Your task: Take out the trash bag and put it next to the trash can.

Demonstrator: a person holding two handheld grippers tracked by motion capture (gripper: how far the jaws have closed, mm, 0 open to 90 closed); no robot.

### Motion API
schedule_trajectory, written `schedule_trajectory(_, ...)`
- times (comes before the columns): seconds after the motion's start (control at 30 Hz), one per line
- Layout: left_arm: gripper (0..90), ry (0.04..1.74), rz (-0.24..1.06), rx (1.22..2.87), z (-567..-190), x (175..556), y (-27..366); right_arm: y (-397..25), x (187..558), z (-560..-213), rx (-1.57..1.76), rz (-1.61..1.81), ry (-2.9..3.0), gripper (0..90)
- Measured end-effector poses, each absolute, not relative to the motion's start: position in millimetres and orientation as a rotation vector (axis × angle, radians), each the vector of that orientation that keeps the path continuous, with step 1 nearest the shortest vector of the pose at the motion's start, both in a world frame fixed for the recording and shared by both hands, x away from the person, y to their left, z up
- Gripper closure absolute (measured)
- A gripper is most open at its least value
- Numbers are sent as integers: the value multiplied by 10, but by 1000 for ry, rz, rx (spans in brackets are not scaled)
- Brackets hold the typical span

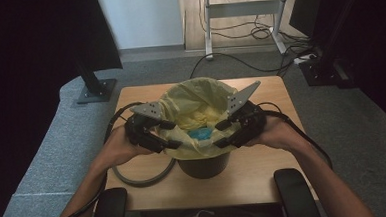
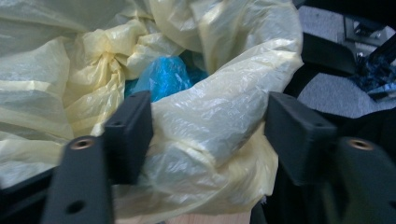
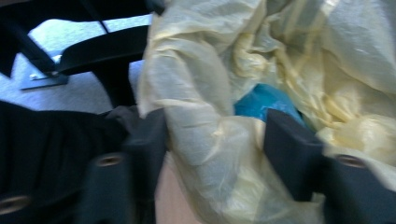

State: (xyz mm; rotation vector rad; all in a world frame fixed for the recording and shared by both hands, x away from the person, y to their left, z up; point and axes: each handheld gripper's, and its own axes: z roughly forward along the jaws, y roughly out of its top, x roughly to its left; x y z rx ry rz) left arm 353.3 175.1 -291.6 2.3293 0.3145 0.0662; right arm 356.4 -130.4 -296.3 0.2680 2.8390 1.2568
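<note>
Both grippers are open around the rim of the yellow bag (image 1: pixel 201 105). The left gripper (image 1: pixel 168 135) and right gripper (image 1: pixel 223 133) do not yet pinch it. The bag lines a dark bin (image 1: pixel 204 165).

1. This looks like an office or a lab room.
2. The floor (image 1: pixel 332 126) is grey carpet.
3. A desk frame (image 1: pixel 243 15) stands by the back wall with loose cables (image 1: pixel 257 34) under it.
4. A small wooden table (image 1: pixel 264 177) sits in the middle.

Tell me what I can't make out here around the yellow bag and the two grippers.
- High view: the bin sides, covered by the yellow bag.
- Left gripper view: most of the blue item, hidden by bag folds.
- Right gripper view: blurred, so the right gripper contact with the bag is unclear.
</note>
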Motion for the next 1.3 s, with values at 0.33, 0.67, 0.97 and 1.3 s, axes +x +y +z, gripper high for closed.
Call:
schedule_trajectory(0.33, 751, 306, 34, 2267, -2800, 3531, 1799, -1346, 3564, -2790, 252, 1322, 2842, 875)
schedule_trajectory(0.67, 462, 267, -6, 2305, -2779, 3541, 1529, -1247, 3671, -2652, 283, 1315, 2781, 888)
schedule_trajectory(0.97, 889, 324, -76, 2310, -2760, 3635, 1488, -1236, 3769, -2542, 310, 1370, 2707, 890)
schedule_trajectory(1.3, 895, 500, 112, 2216, -2558, 3791, 1781, -1334, 3874, -2679, 426, 1345, 2733, 492)
